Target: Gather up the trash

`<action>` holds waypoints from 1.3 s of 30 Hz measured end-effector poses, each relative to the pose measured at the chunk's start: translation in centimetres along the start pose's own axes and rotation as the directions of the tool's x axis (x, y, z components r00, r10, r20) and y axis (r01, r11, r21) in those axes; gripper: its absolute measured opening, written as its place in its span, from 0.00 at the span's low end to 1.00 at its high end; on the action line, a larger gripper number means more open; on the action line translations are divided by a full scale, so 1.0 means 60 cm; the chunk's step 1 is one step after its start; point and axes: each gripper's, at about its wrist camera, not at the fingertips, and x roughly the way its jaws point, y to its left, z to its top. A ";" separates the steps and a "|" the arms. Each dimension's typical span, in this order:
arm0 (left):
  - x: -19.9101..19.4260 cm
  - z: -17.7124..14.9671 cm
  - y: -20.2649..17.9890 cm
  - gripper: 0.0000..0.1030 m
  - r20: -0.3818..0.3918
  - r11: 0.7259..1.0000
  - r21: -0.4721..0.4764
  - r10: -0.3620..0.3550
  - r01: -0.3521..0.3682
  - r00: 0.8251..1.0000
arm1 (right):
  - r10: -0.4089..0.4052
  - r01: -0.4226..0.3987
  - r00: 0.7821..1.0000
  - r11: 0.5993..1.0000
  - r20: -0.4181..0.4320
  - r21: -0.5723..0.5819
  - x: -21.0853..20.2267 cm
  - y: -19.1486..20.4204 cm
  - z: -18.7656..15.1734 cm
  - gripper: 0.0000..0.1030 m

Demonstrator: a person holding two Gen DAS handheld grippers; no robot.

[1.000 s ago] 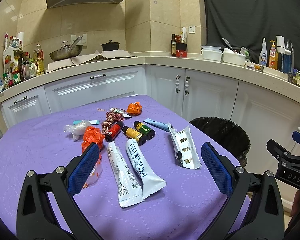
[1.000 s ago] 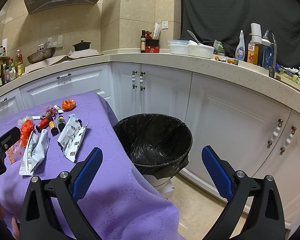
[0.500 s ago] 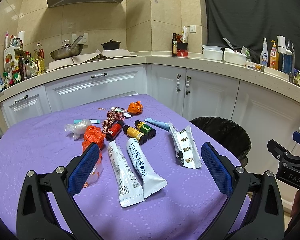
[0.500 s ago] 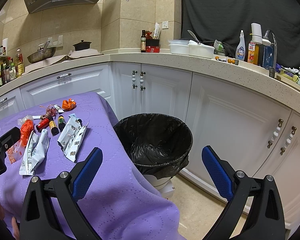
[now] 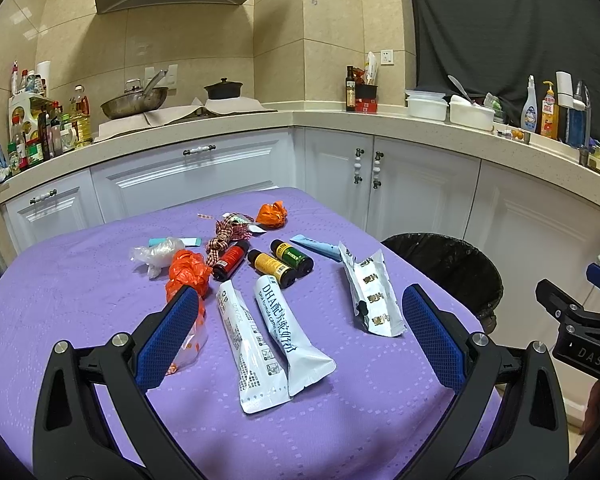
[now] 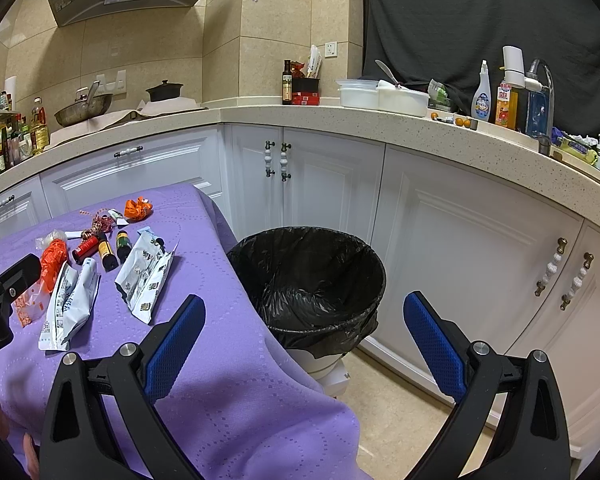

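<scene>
Left wrist view: left claw (image 5: 300,336) wide open, empty, above pouches (image 5: 274,336) on surface (image 5: 60,300); right claw (image 6: 304,344) likewise, seemingly over bin (image 6: 308,276).

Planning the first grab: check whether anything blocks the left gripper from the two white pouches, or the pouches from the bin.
Nothing visible does. The left gripper is open with the white pouches lying between its fingers on bare purple cloth. The black-lined bin stands open-topped beside the table edge.
</scene>
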 end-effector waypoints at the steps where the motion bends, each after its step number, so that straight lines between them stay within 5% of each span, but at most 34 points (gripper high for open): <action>1: 0.000 0.002 -0.001 0.96 0.000 1.000 0.001 0.001 -0.001 1.000 | 0.000 0.000 1.000 1.000 0.000 0.000 0.000 0.000 0.000 0.94; 39: 0.000 0.001 0.001 0.96 -0.003 1.000 -0.002 0.000 0.000 1.000 | -0.003 0.003 1.000 1.000 0.000 0.003 0.002 0.004 0.006 0.94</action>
